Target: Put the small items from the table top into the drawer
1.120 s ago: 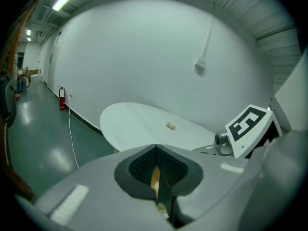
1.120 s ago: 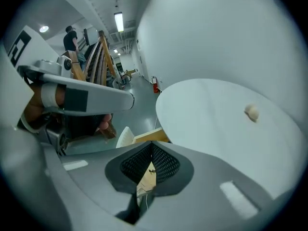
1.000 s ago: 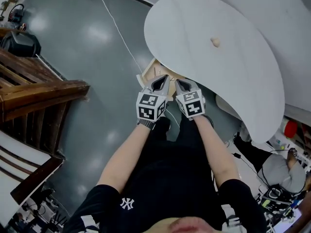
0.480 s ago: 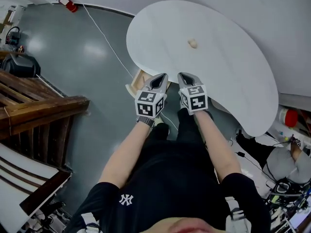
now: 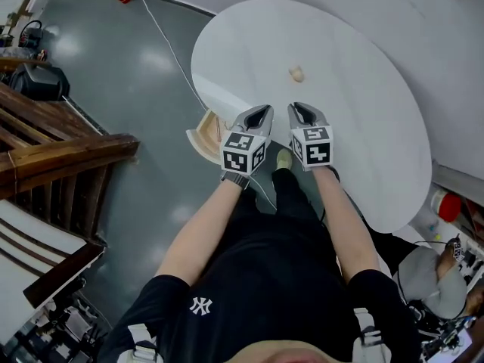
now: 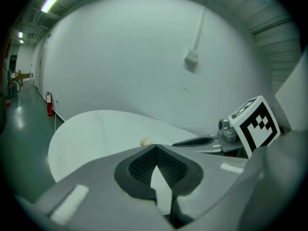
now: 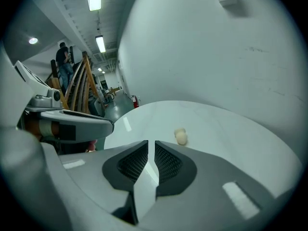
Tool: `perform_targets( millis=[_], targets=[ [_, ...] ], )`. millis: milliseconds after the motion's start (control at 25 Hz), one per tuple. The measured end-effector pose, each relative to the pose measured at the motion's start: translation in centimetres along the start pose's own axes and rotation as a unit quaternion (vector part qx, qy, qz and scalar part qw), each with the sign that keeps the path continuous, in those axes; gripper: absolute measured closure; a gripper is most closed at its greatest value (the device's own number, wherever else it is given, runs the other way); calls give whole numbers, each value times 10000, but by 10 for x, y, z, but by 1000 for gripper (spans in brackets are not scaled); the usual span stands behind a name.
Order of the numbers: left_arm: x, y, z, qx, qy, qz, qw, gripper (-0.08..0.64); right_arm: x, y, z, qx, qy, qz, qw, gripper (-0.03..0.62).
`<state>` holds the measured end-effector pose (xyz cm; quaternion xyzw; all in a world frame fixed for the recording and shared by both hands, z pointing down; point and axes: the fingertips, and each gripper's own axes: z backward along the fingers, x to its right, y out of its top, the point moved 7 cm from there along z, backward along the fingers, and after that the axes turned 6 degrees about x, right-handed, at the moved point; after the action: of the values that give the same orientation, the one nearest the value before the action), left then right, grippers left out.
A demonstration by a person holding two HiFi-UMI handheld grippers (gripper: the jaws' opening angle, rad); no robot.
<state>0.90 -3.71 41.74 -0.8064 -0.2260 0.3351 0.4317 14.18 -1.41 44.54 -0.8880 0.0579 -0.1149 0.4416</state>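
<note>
Smooth matt white table, glossy grey floor

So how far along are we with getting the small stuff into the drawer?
Done: the drawer stands open under the table edge. In hand: nothing. The left gripper is shut and empty, and the right gripper has jaws that have just been opening, nothing between them. Left: one small beige item on the top.

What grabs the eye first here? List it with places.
A big white round table fills the head view, with one small pale item near its middle. Two marker-cubed tongs hover over its near edge: left tongs shut, right tongs just opening on nothing. A wooden drawer stands open under the table's left edge.
</note>
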Motion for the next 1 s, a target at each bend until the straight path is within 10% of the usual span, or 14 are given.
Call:
perform_targets(
  millis=[1000],
  targets=[
    [-21, -6, -110, -273, 458, 279, 9982, 560, 85, -5, -96, -559, 231, 167, 9980, 420]
  ],
)
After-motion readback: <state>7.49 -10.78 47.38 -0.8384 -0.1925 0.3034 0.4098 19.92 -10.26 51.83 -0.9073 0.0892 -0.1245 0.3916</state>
